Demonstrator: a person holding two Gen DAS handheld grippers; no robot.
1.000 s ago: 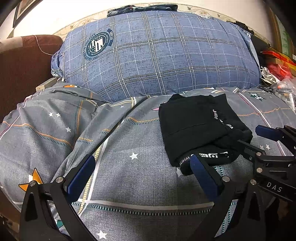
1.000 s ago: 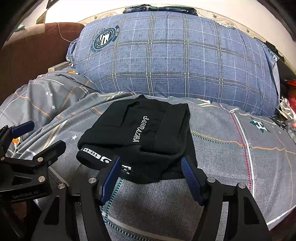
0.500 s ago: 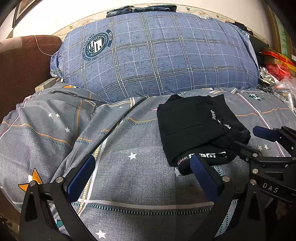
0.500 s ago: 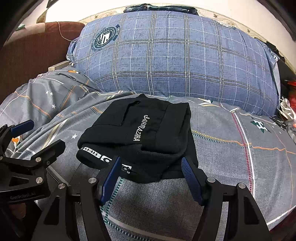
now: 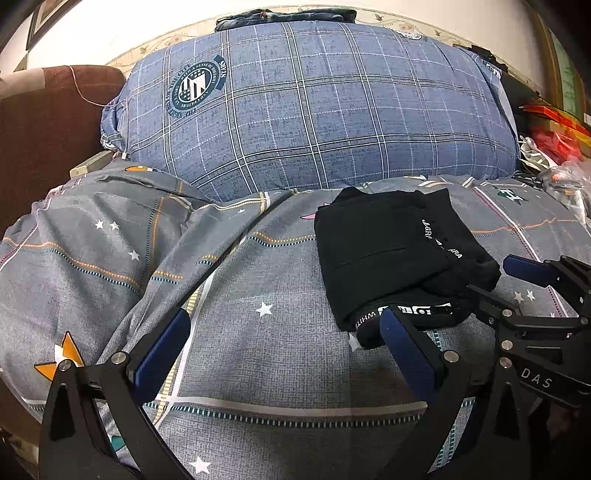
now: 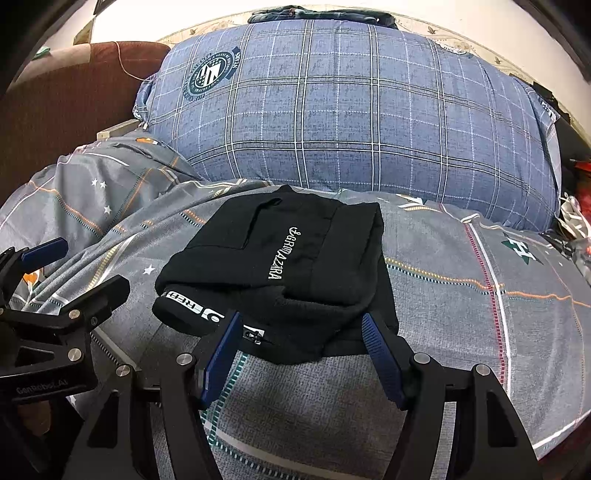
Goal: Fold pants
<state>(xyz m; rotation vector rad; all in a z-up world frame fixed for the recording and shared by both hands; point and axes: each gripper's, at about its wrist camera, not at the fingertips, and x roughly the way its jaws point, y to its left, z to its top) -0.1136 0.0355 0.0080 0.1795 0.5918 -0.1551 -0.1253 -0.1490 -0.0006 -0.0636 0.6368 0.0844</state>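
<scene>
Bedding fills both views: a grey duvet cover [image 5: 258, 354] printed with white stars, orange stars and thin striped lines spreads across the bed, rumpled into ridges on the left. Behind it a big blue plaid pillow [image 6: 351, 118] with a round crest badge leans against the wall, and a dark folded garment [image 5: 284, 15] lies along its top edge. To the left stands a brown upholstered headboard or sofa arm [image 5: 48, 122]; at the right edge sits a jumble of red and orange packaging [image 5: 554, 129], too blurred to name. The black pants [image 6: 291, 266], folded into a compact bundle with white lettering on the leg and on the waistband, lie on the duvet in front of the pillow. The right gripper [image 6: 299, 350] hovers at the bundle's near edge, its blue-padded fingers spread either side of the hem with nothing pinched between them. The left gripper [image 5: 280, 343] is spread wide over bare duvet just left of the pants, holding nothing; its right finger overlaps the waistband end in the picture.
</scene>
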